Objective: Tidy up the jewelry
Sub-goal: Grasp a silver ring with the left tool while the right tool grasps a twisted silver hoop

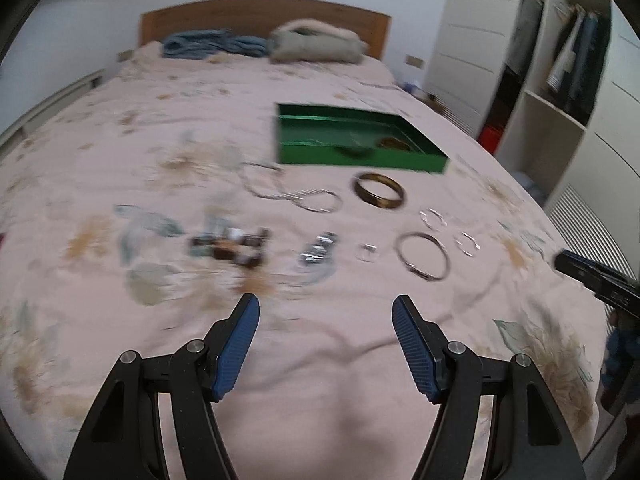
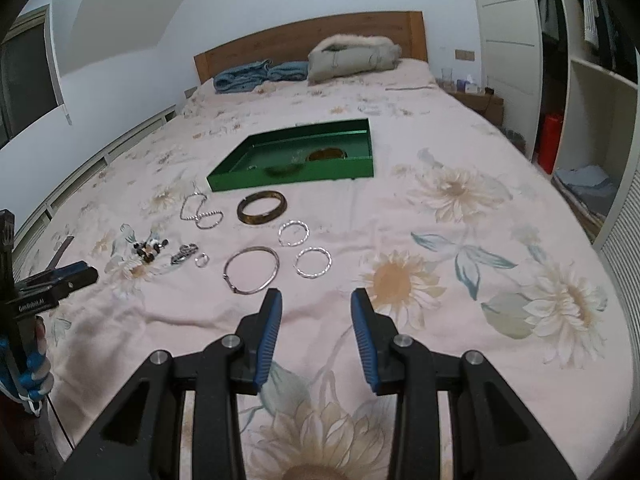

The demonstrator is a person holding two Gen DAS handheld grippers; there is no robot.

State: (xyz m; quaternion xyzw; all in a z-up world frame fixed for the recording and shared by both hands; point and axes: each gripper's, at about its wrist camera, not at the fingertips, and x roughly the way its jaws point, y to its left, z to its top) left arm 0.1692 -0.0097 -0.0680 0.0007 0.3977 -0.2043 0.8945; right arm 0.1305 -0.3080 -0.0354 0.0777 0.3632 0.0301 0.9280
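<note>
- Left gripper (image 1: 326, 308): jaws spread wide, empty, above the floral bedspread (image 2: 460, 288), aimed toward the headboard.
- Right gripper (image 2: 316, 304): jaws apart, empty, just near of the silver bangle (image 2: 252, 270).
- Twisted rings (image 2: 314, 263) lie right of the bangle; bead cluster (image 2: 150, 249) at left.
- Brown bangle (image 2: 262, 208) lies flat just near of the green tray (image 2: 296, 178).
- Tray's long axis runs left-right; a few pieces lie inside it.
</note>
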